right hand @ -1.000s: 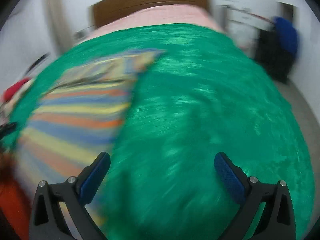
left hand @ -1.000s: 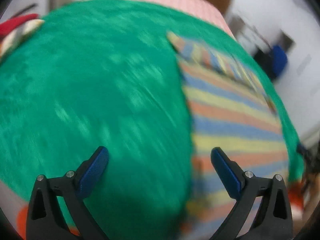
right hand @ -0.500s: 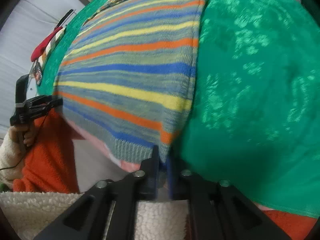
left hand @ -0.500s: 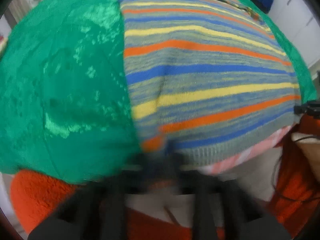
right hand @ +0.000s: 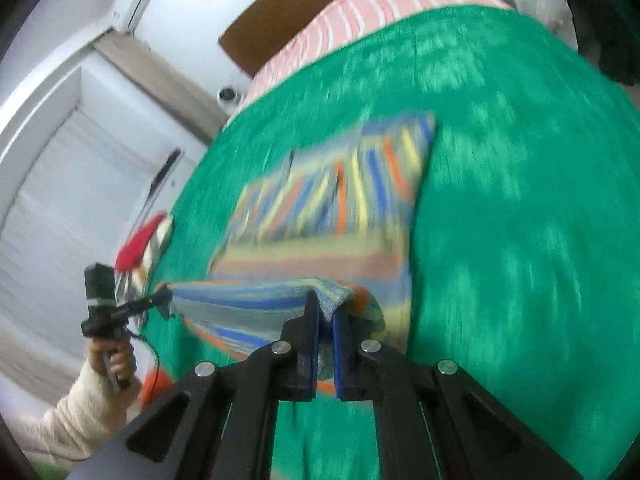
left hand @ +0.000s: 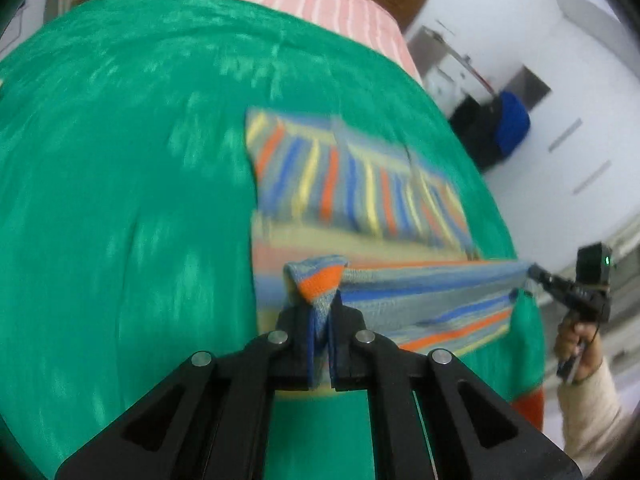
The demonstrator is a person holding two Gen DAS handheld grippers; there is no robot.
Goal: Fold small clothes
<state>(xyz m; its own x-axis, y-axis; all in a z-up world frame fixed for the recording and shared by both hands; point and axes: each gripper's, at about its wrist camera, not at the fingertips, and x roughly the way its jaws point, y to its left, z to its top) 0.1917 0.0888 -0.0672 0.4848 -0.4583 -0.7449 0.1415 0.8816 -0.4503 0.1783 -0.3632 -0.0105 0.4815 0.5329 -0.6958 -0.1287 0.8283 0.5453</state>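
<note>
A: Where is the garment?

B: Left tool (left hand: 320, 320) and right tool (right hand: 326, 320) each clench a hem corner of the striped sweater (left hand: 360, 184), lifted over the bed's green cover (left hand: 120, 200).

A: Advice?

B: I'd keep the hem taut and level, then lay it evenly ahead.

Left gripper (left hand: 320, 332) clamped on striped garment (left hand: 360, 184) hem corner; right gripper (left hand: 538, 271) pinches far corner; hem lifted taut above green blanket (left hand: 120, 200).

Sweater (left hand: 360, 184) on blanket (left hand: 120, 200), blanket over bed – headboard (right hand: 256, 36) behind. Left gripper (left hand: 320, 344) and right gripper (right hand: 326, 356) at sweater's near hem corners – hem raised between them.
</note>
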